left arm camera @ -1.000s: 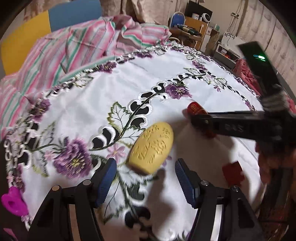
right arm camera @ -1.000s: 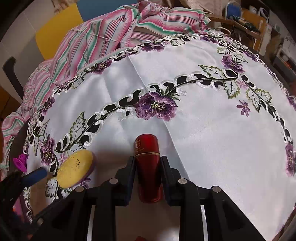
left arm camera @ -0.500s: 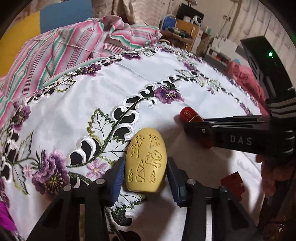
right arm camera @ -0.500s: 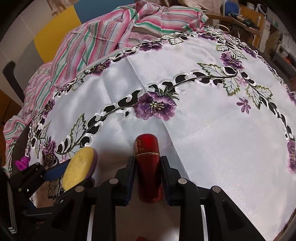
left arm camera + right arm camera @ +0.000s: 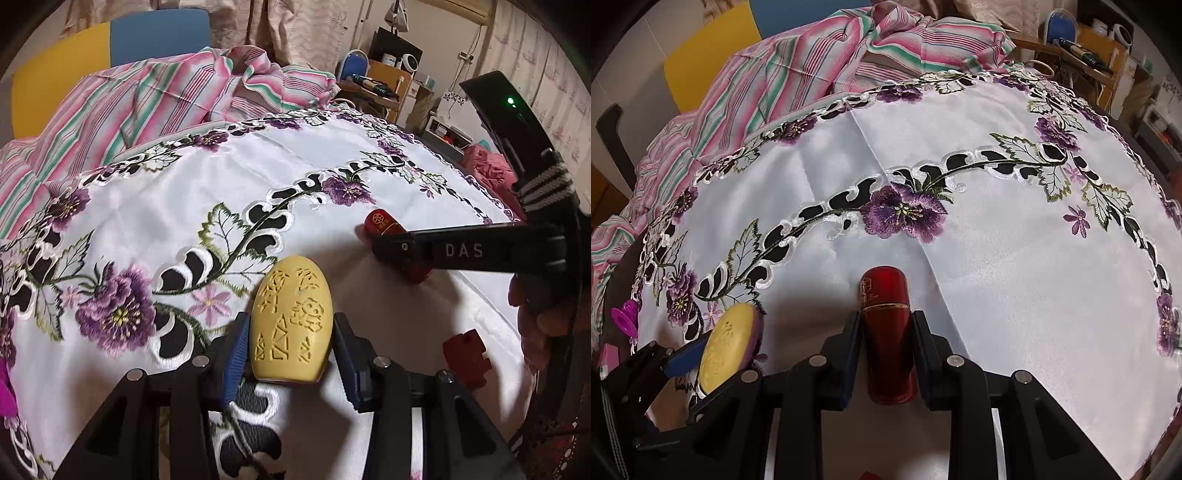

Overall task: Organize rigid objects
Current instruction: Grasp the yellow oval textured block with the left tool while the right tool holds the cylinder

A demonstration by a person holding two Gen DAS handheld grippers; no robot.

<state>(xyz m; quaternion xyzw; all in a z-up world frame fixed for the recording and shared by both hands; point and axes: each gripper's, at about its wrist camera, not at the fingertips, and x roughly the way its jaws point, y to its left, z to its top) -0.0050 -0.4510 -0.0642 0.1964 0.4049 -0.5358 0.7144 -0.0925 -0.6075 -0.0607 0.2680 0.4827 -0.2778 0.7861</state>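
Note:
A yellow oval piece [image 5: 291, 317] with carved patterns lies low on the embroidered white tablecloth [image 5: 207, 192]. My left gripper [image 5: 290, 326] is shut on it, the blue pads pressed to both of its sides. In the right wrist view the same yellow oval [image 5: 727, 350] shows at the lower left, inside the left gripper [image 5: 701, 354]. A glossy red cylinder [image 5: 886, 325] with a gold band lies along my right gripper [image 5: 886, 323], which is shut on it. From the left wrist view the red cylinder [image 5: 384, 225] pokes out of the right gripper [image 5: 406, 251].
A small red notched block [image 5: 467, 354] lies on the cloth at the right, beside a hand [image 5: 535, 321]. A magenta plastic piece [image 5: 624, 317] sits at the table's left edge. A striped pink cloth [image 5: 812, 62] is heaped at the far side.
My left gripper went from wide open around the yellow oval to shut on it, and came a little nearer the cloth. The right gripper kept still with the red cylinder.

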